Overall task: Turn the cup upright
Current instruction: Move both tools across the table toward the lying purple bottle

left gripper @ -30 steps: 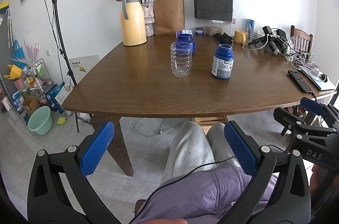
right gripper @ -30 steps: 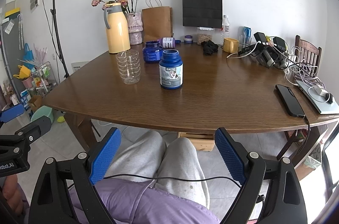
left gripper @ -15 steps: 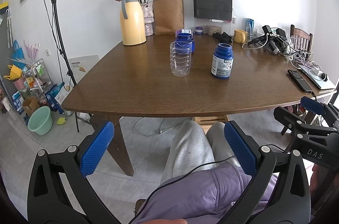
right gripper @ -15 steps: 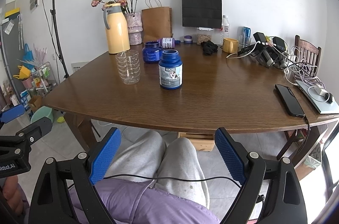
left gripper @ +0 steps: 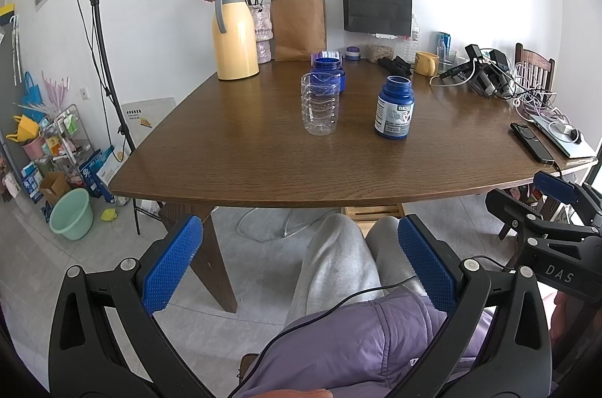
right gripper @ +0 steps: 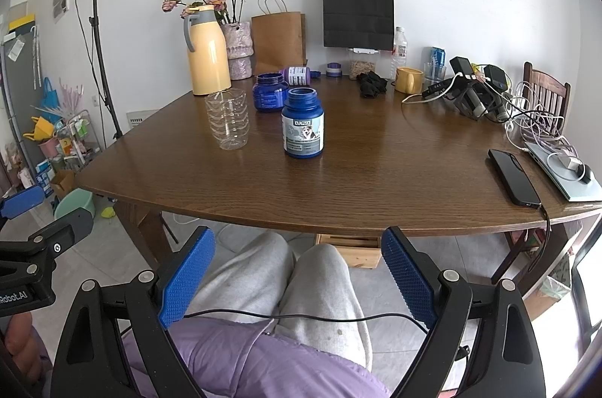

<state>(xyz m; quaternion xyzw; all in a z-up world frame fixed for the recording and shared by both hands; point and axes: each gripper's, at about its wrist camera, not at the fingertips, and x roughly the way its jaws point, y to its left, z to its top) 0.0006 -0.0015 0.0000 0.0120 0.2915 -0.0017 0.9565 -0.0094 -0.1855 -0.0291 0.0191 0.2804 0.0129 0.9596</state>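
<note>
A clear ribbed plastic cup point(left gripper: 320, 105) point(right gripper: 227, 119) stands on the brown wooden table point(left gripper: 263, 149) point(right gripper: 376, 179) with its wider rim up. My left gripper point(left gripper: 299, 228) is open and empty, held low over the person's lap, short of the table's near edge. My right gripper point(right gripper: 297, 236) is likewise open and empty above the grey trousers. Each gripper shows at the edge of the other's view, the right gripper point(left gripper: 557, 206) at the right and the left gripper point(right gripper: 37, 224) at the left. Both are far from the cup.
A blue labelled bottle point(left gripper: 394, 108) point(right gripper: 303, 123) stands right of the cup and a squat blue jar point(left gripper: 326, 74) point(right gripper: 270, 92) behind it. A yellow jug point(left gripper: 234, 32), flowers, paper bags, a phone point(right gripper: 513, 177) and cables line the table's back and right.
</note>
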